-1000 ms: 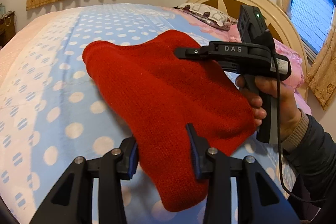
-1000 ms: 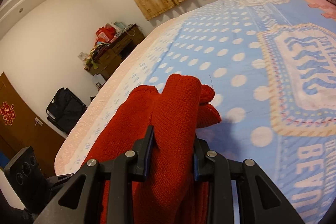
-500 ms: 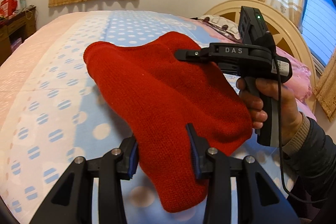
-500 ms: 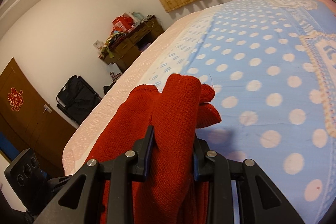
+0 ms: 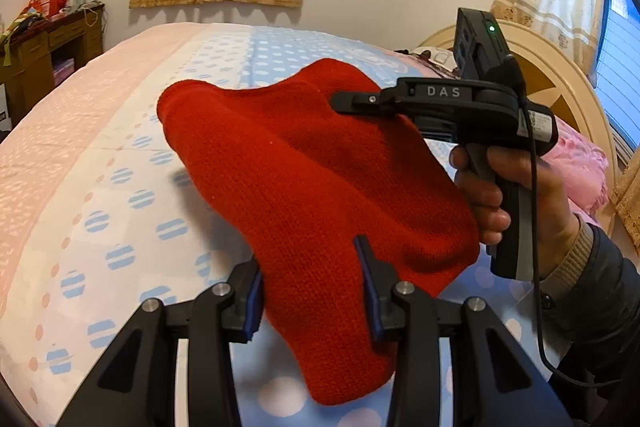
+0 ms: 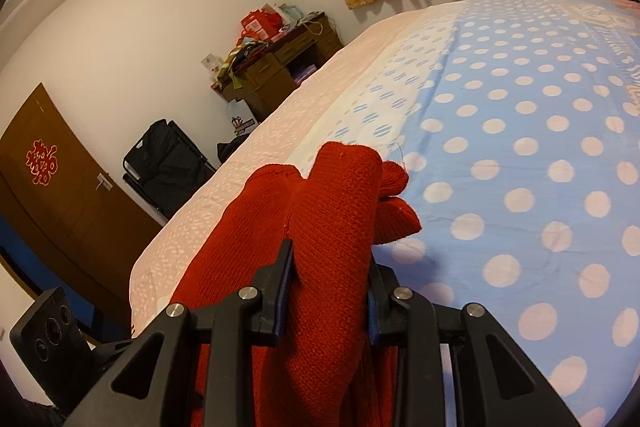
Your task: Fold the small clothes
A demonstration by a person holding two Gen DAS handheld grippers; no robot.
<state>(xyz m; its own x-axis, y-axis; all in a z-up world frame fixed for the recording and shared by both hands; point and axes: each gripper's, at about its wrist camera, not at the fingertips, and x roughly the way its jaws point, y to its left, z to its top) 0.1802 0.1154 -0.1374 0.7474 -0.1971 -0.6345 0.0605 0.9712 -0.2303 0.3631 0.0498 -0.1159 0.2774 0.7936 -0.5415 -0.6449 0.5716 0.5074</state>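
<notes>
A red knitted garment (image 5: 304, 187) hangs in the air above the bed, held between both grippers. My left gripper (image 5: 310, 279) is shut on its near edge, with cloth drooping below the fingers. My right gripper (image 6: 328, 267) is shut on a bunched fold of the same garment (image 6: 332, 211). In the left wrist view the right gripper (image 5: 352, 103) comes in from the right, held in a hand, and grips the garment's far edge. The garment's far left corner sticks out free.
The bed (image 5: 100, 187) has a blue polka-dot sheet with a pink border; it also shows in the right wrist view (image 6: 520, 167). A cream headboard (image 5: 560, 67) and pink pillow (image 5: 580, 163) lie right. A cluttered wooden desk (image 6: 276, 67), a black bag (image 6: 168, 159) and a brown door (image 6: 48, 187) stand beyond the bed.
Both grippers have swung to the left with the red garment still held between them; the desk and the door side of the room have come into view. Both grips are unchanged.
</notes>
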